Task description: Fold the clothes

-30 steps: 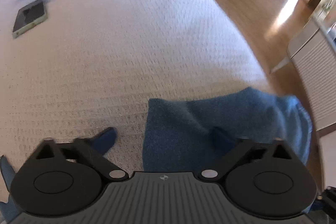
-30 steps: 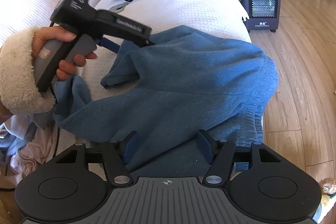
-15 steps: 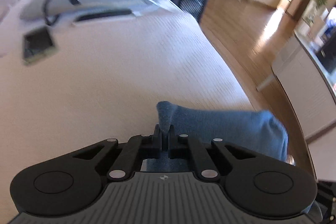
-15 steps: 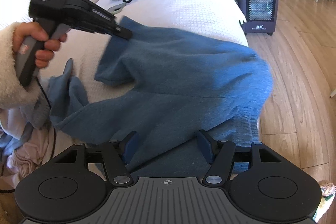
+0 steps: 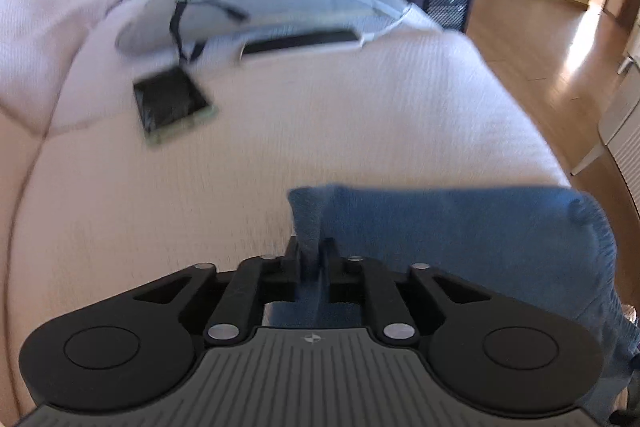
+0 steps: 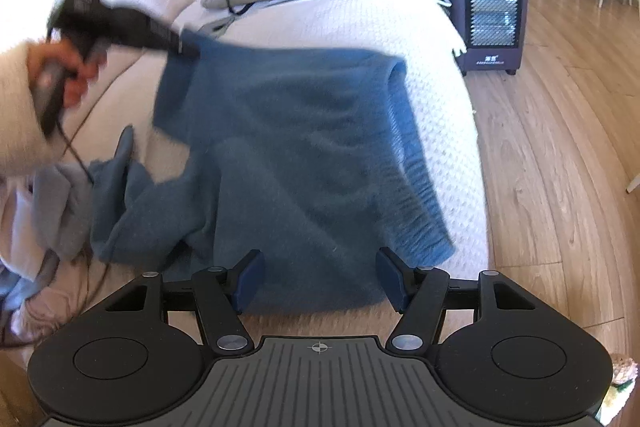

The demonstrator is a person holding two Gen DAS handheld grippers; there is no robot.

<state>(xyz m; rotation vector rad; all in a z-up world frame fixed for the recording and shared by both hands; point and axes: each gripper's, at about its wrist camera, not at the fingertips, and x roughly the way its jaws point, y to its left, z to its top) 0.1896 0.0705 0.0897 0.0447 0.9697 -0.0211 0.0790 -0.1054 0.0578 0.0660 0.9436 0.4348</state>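
A blue sweater [image 6: 304,147] lies spread across the white bed [image 6: 360,19], its ribbed hem hanging toward the bed's right edge. My left gripper [image 6: 188,49], held by a hand [image 6: 60,67] in a fleecy sleeve, pinches the sweater's far left corner and holds it lifted. In the left wrist view that corner [image 5: 308,215] stands up between the fingertips of the left gripper [image 5: 314,251]; its jaws are opening slightly with the cloth still between them. My right gripper [image 6: 320,279] hovers open over the sweater's near edge, gripping nothing.
A phone [image 5: 172,107], a grey-blue pillow [image 5: 280,7] and cables lie further up the bed. A dark space heater [image 6: 488,11] stands on the wooden floor [image 6: 560,147] to the right. Other clothes [image 6: 48,219] are heaped at the left.
The left gripper shut on the sweater's corner and drew it up and away along the bed, stretching the sweater flatter. The right gripper stayed where it was, open.
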